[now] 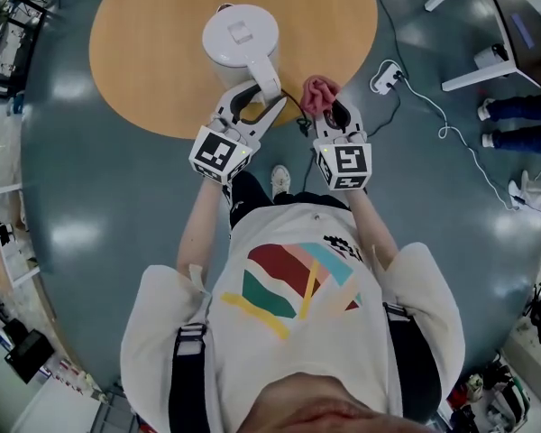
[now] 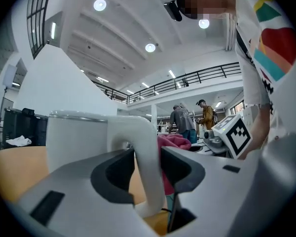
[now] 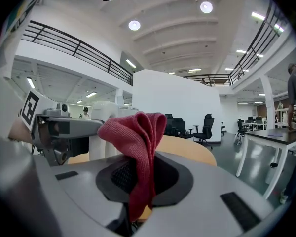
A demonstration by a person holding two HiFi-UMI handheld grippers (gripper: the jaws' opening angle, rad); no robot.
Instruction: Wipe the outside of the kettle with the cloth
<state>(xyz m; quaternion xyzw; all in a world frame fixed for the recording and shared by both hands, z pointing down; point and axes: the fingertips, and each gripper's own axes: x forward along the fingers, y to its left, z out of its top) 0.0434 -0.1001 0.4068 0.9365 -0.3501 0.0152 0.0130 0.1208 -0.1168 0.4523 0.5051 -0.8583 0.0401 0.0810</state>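
A white kettle point(image 1: 240, 36) stands on the round wooden table point(image 1: 144, 52), near its front edge. My left gripper point(image 1: 260, 100) is shut on the kettle's handle point(image 1: 267, 78). In the left gripper view the white handle point(image 2: 145, 152) runs upright between the two dark pads, which touch it on both sides, and the kettle body point(image 2: 76, 142) stands behind it. My right gripper point(image 1: 330, 114) hangs just right of the handle and is shut on a red cloth point(image 1: 320, 91). In the right gripper view the cloth point(image 3: 138, 137) bunches up out of the jaws, with the kettle point(image 3: 104, 113) beyond it to the left.
A white power strip point(image 1: 387, 77) with a trailing cable lies on the grey floor right of the table. A seated person's shoes point(image 1: 499, 124) and a white desk frame point(image 1: 473, 75) are at the far right. Two people point(image 2: 183, 121) stand far off in the hall.
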